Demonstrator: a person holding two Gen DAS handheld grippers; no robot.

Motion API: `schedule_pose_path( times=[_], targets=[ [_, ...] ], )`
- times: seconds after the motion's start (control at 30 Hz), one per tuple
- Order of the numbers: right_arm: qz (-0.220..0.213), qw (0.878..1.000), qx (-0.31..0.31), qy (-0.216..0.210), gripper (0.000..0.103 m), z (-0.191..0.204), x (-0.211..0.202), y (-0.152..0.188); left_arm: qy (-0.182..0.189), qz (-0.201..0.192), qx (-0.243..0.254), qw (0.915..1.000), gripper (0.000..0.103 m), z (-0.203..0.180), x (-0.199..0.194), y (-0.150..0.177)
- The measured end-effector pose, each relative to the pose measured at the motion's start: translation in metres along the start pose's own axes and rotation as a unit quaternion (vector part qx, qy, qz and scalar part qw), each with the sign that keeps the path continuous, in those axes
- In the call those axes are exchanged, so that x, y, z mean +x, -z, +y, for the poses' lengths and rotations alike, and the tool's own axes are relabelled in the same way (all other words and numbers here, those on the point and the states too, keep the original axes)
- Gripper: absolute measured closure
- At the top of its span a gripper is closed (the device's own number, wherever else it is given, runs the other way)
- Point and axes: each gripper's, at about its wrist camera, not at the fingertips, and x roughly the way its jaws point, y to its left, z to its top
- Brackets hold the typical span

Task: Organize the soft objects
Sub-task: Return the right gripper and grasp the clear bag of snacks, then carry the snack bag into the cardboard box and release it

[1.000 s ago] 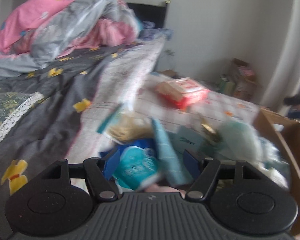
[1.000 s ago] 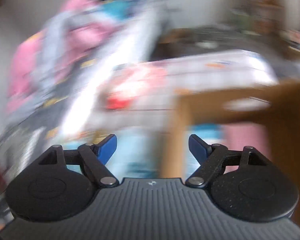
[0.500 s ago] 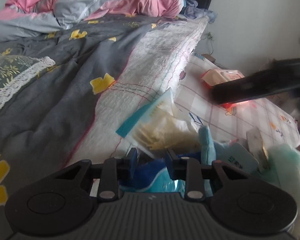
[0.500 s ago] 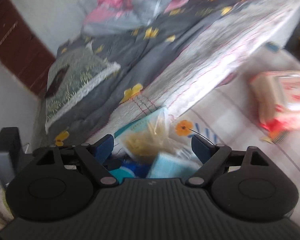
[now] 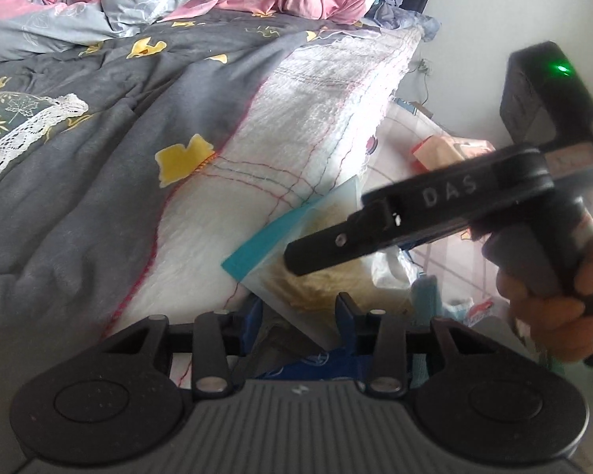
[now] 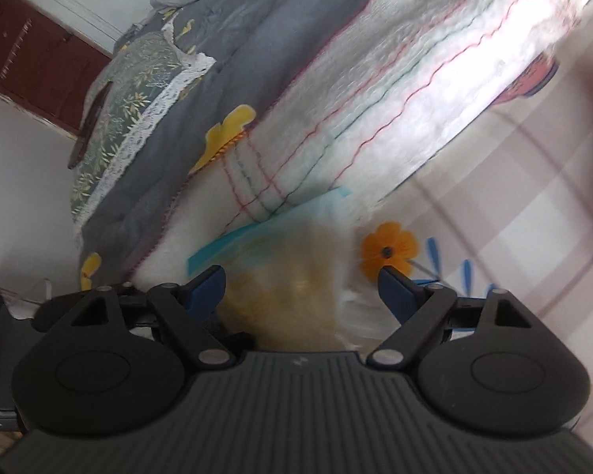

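Observation:
A clear plastic bag with a teal strip and yellowish contents (image 5: 320, 252) leans against the bed's side on the floor. In the left wrist view my left gripper (image 5: 298, 316) is partly open just above a blue packet (image 5: 320, 363), its blue pads either side of the bag's lower corner. My right gripper, seen from outside in that view (image 5: 316, 252), reaches over the bag. In the right wrist view the right gripper (image 6: 300, 288) is open wide, with the bag (image 6: 288, 272) between its fingers. Nothing is gripped.
The bed with a grey quilt (image 5: 79, 150) and white mattress side (image 5: 296, 126) fills the left. A pink tissue pack (image 5: 446, 150) lies on the checked floor mat (image 6: 514, 181). Light blue packets (image 5: 425, 288) lie to the right of the bag.
The right gripper has swung down from the cardboard box to the yellowish bag. The left gripper shut partway, then opened somewhat, and has come nearer the bag.

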Motion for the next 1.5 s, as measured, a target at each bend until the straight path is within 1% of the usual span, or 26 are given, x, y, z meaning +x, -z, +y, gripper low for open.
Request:
schedule_pose_path(
  times=[0.03, 0.07, 0.1, 0.13, 0.17, 0.2, 0.23, 0.37, 0.5, 0.67, 0.8, 0.87, 0.93, 1.0, 1.07, 1.13, 1.2, 1.27, 1.33, 1.43, 1.47, 1.5],
  targets=[
    [-0.007, 1.000, -0.008, 0.004, 0.032, 0.003, -0.003, 0.001, 0.002, -0.003, -0.001, 1.0000, 0.063, 0.000, 0.000, 0.000],
    [-0.014, 1.000, -0.012, 0.001, 0.041, 0.006, -0.007, 0.002, 0.005, -0.004, -0.002, 1.0000, 0.063, 0.000, -0.001, -0.001],
    [-0.019, 1.000, -0.010, 0.002, 0.048, 0.008, -0.011, 0.002, 0.005, -0.007, -0.003, 1.0000, 0.063, 0.000, -0.002, -0.002],
    [-0.028, 1.000, -0.011, 0.006, 0.052, 0.010, -0.017, 0.003, 0.007, -0.010, -0.004, 0.9999, 0.063, -0.001, -0.003, -0.003],
    [-0.035, 0.999, -0.016, 0.011, 0.055, 0.013, -0.022, 0.002, 0.010, -0.013, -0.006, 0.9998, 0.064, -0.001, -0.005, -0.005],
    [-0.043, 0.999, -0.018, 0.014, 0.059, 0.016, -0.027, 0.003, 0.014, -0.018, -0.007, 0.9997, 0.064, -0.002, -0.007, -0.006],
    [-0.049, 0.999, -0.016, 0.010, 0.063, 0.018, -0.032, 0.003, 0.016, -0.023, -0.005, 0.9996, 0.064, -0.003, -0.011, -0.007],
    [-0.082, 0.996, -0.030, 0.011, 0.065, 0.036, -0.060, 0.009, 0.019, -0.049, 0.000, 0.9986, 0.064, -0.010, -0.033, -0.011],
    [-0.127, 0.991, -0.042, 0.014, 0.067, 0.063, -0.097, 0.020, 0.029, -0.088, 0.010, 0.9956, 0.064, -0.019, -0.069, -0.015],
    [-0.187, 0.981, -0.044, 0.026, 0.068, 0.092, -0.156, 0.049, 0.049, -0.128, 0.033, 0.9900, 0.064, -0.044, -0.115, -0.015],
    [-0.236, 0.970, -0.033, 0.048, 0.069, 0.104, -0.209, 0.090, 0.088, -0.144, 0.063, 0.9836, 0.064, -0.077, -0.145, -0.008],
    [-0.259, 0.964, -0.014, 0.062, 0.069, 0.100, -0.237, 0.121, 0.119, -0.139, 0.082, 0.9797, 0.063, -0.099, -0.153, -0.003],
    [-0.275, 0.958, 0.014, 0.082, 0.069, 0.090, -0.265, 0.156, 0.159, -0.124, 0.105, 0.9738, 0.063, -0.125, -0.155, 0.008],
    [-0.289, 0.950, 0.044, 0.109, 0.069, 0.076, -0.290, 0.196, 0.194, -0.106, 0.131, 0.9663, 0.056, -0.153, -0.153, 0.022],
    [-0.300, 0.940, 0.083, 0.142, 0.069, 0.057, -0.314, 0.237, 0.222, -0.082, 0.155, 0.9592, 0.047, -0.178, -0.148, 0.037],
    [-0.308, 0.927, 0.138, 0.164, 0.069, 0.031, -0.336, 0.275, 0.243, -0.056, 0.169, 0.9535, 0.046, -0.197, -0.140, 0.050],
    [-0.313, 0.909, 0.189, 0.198, 0.069, 0.005, -0.354, 0.312, 0.248, -0.041, 0.181, 0.9510, 0.046, -0.209, -0.134, 0.061],
    [-0.311, 0.892, 0.239, 0.224, 0.069, -0.024, -0.365, 0.345, 0.241, -0.032, 0.189, 0.9513, 0.046, -0.214, -0.128, 0.069],
    [-0.301, 0.874, 0.285, 0.253, 0.069, -0.054, -0.371, 0.373, 0.229, -0.026, 0.193, 0.9537, 0.046, -0.212, -0.122, 0.074],
    [-0.286, 0.854, 0.329, 0.283, 0.069, -0.090, -0.367, 0.395, 0.205, -0.019, 0.189, 0.9601, 0.046, -0.200, -0.113, 0.078],
    [-0.283, 0.848, 0.340, 0.289, 0.069, -0.100, -0.364, 0.399, 0.196, -0.018, 0.187, 0.9624, 0.046, -0.195, -0.113, 0.079],
    [-0.281, 0.845, 0.347, 0.293, 0.069, -0.108, -0.362, 0.402, 0.188, -0.017, 0.184, 0.9647, 0.046, -0.192, -0.112, 0.080]
  ],
)
